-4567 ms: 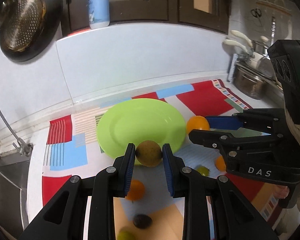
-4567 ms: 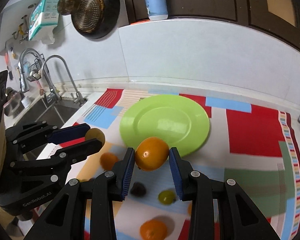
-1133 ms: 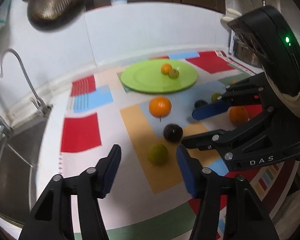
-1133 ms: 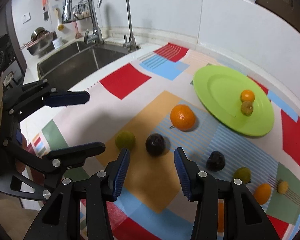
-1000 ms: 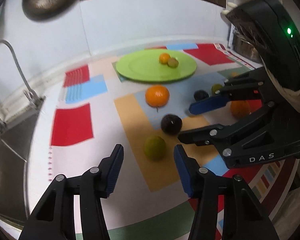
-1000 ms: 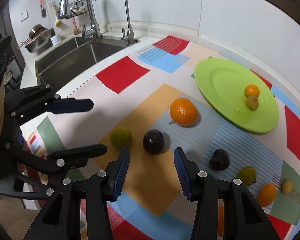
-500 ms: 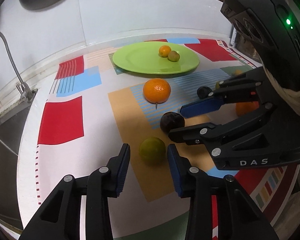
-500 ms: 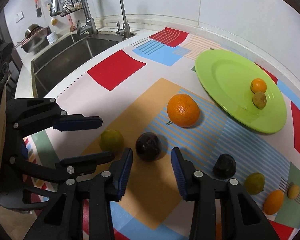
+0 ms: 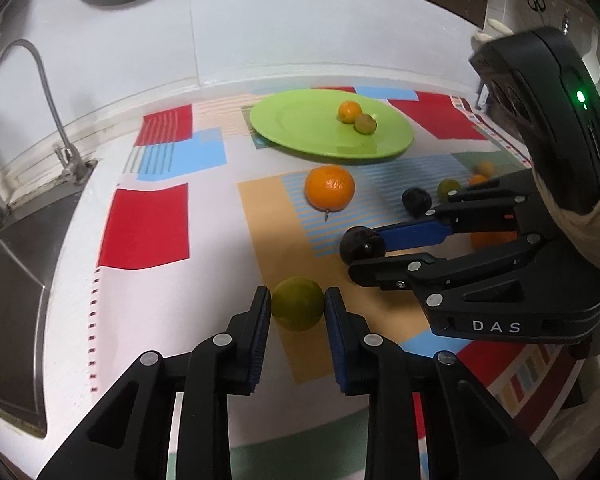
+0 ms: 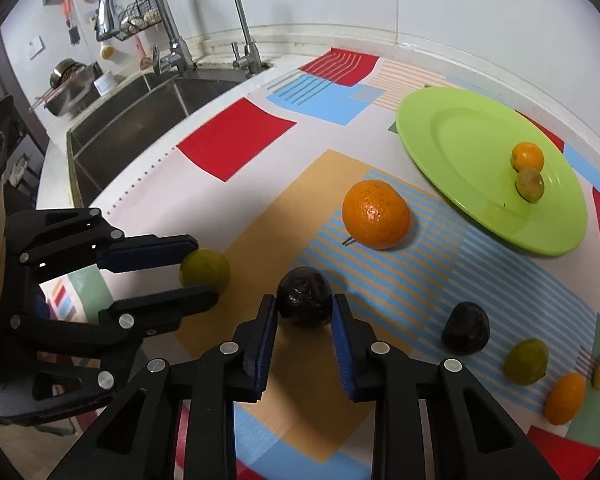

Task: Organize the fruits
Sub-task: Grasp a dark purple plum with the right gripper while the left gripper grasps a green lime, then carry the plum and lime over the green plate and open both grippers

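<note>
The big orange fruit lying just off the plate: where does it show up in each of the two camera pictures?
Left wrist view: the big round orange fruit sits a little above centre, just in front of the round lime-green plate.
Right wrist view: it sits right of centre, left of and below the plate.
Shared landmark: that plate, holding two small fruits.
</note>
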